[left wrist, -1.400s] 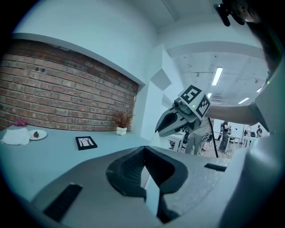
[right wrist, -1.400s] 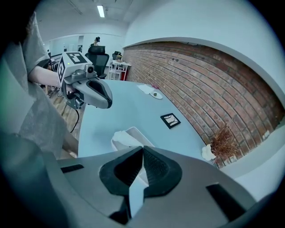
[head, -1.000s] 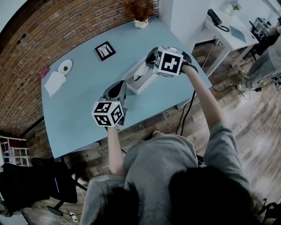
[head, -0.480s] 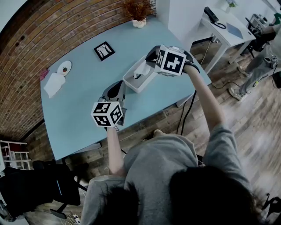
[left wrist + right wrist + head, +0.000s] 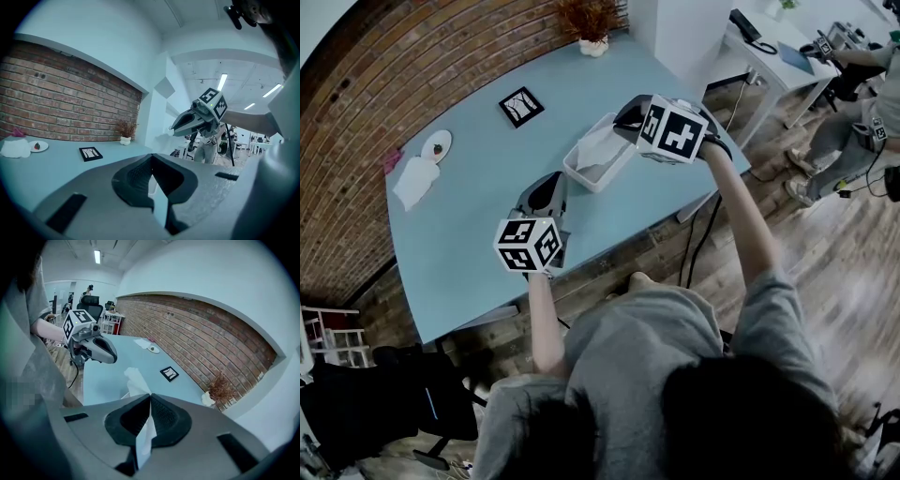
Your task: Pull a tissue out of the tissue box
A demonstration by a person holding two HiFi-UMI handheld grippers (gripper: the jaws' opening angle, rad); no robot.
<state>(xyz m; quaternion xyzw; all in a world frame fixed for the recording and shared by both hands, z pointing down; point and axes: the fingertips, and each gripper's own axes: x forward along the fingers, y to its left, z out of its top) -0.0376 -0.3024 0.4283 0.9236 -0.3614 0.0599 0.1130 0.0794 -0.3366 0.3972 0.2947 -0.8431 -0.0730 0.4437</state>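
tissue: thin white sheet [image 5: 135,380], soft and creased, standing up in loose folds above the tissue box and running back into the right gripper
tissue, place: over the box, near the middle of the bench; whether its lower end has cleared the box cannot be told
tissue, handling (judged): near weightless, limp, tears easily; likely to drag on the next sheet, so a steady upward draw suits it better than a jerk
tissue, hold point (judged): the raised top fold, pinched flat across its width
tissue box: white, rectangular, stiff-walled [image 5: 584,175], lying slantwise on the bench; light enough, by my reading, to lift with the sheet if left unsteadied
right gripper: jaws closed on the tissue [image 5: 150,397], with a strip of the sheet showing between the dark ribbed pads; held above the box and tilted down
left gripper: jaws closed together with nothing in them [image 5: 151,158], held low over the bench, near the box but clear of it
gripper bodies: grey matt shells, smooth and rounded; each has a black-and-white marker cube
bench: pale blue top [image 5: 478,197], smooth, flat, matt
picture frame: small, black-edged, lying flat [image 5: 518,106]
plate: small, round, white [image 5: 438,144], with a small dark item on it
crumpled white wad: soft [image 5: 414,178], just beside the plate
dried plant: brown sprigs in a white pot [image 5: 592,23], at the far edge
brick wall: rough red-brown courses [image 5: 412,66]
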